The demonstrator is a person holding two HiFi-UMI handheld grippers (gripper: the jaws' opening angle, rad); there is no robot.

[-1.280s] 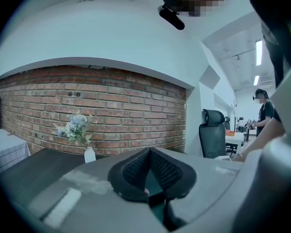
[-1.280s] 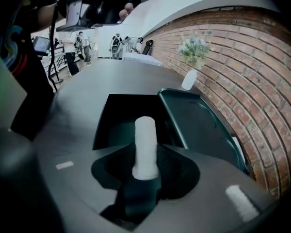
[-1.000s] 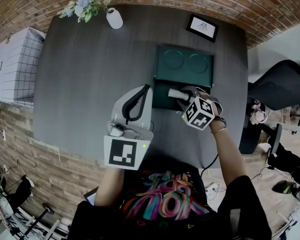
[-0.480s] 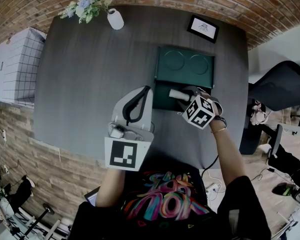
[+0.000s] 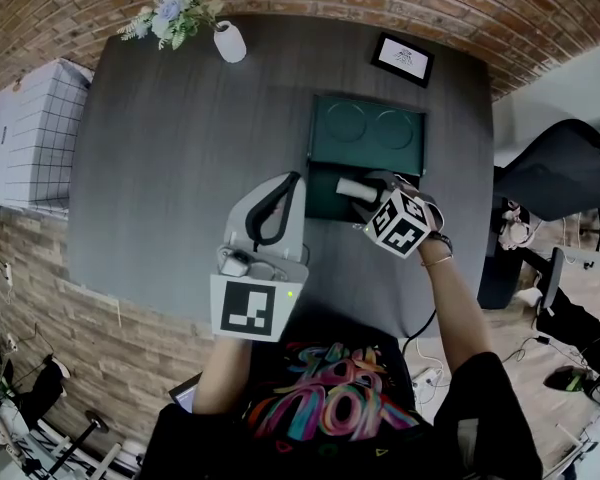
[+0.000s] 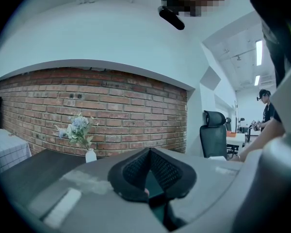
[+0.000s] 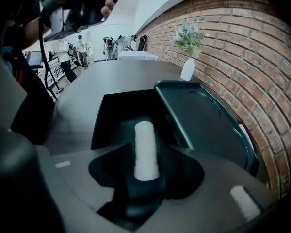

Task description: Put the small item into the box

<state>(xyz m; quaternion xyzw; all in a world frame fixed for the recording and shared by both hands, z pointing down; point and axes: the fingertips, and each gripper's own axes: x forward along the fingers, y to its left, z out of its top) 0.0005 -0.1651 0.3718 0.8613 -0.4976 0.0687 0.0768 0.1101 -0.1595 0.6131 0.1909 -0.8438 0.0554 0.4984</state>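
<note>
A dark green box (image 5: pixel 323 200) stands open on the grey table, its lid (image 5: pixel 370 128) laid back toward the wall. My right gripper (image 5: pixel 365 190) points steeply down over the box's near side. A small white roll (image 5: pixel 351 187) lies between its jaws, which have just been opening and stand wide. In the right gripper view the roll (image 7: pixel 145 135) sticks out ahead of the right gripper (image 7: pixel 146 154), over the box's dark inside (image 7: pixel 116 115). My left gripper (image 5: pixel 296 176) hovers left of the box, held about level, tips together and empty (image 6: pixel 149 152).
A white vase of flowers (image 5: pixel 228 38) stands at the table's far edge and a small framed picture (image 5: pixel 404 57) at its far right. A white gridded box (image 5: pixel 30 128) sits off the table's left side. A black office chair (image 5: pixel 560 168) is to the right.
</note>
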